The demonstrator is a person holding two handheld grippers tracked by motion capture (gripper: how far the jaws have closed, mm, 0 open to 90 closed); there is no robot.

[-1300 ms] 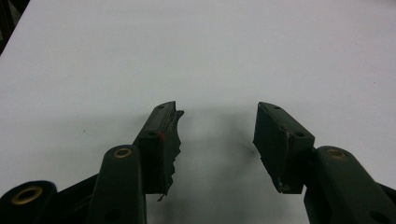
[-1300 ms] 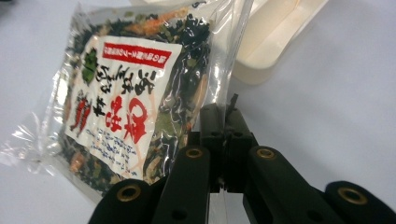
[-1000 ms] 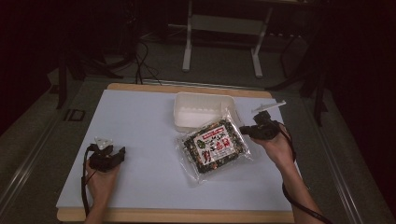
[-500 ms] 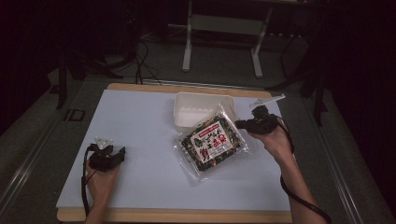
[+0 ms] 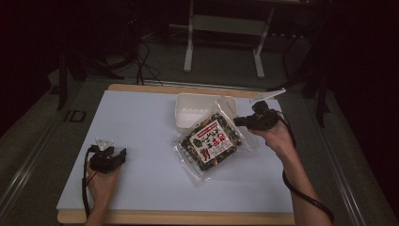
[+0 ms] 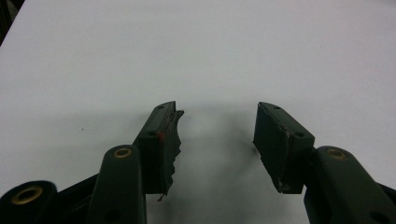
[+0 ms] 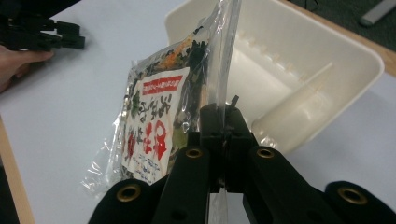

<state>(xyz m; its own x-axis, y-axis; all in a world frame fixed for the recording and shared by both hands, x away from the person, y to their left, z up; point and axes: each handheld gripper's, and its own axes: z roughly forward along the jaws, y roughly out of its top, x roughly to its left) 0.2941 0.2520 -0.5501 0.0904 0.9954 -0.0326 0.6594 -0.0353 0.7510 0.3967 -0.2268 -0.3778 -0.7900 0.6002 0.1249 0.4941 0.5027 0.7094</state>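
Observation:
A clear plastic snack bag with a red and white label and dark green contents lies tilted on the white table top, its far corner lifted. My right gripper is shut on the bag's clear edge, with the bag hanging to the left of the jaws. A white plastic tray stands just behind the bag; the tray holds nothing. My left gripper rests at the table's front left, open, with bare table between its jaws.
The table's wooden edge runs along the front. A metal stand and cables lie on the dark floor behind the table. The person's left hand with its gripper lies far off in the right gripper view.
My right gripper has lifted the bag's far corner and drawn it up toward the tray. The left gripper has stayed where it was.

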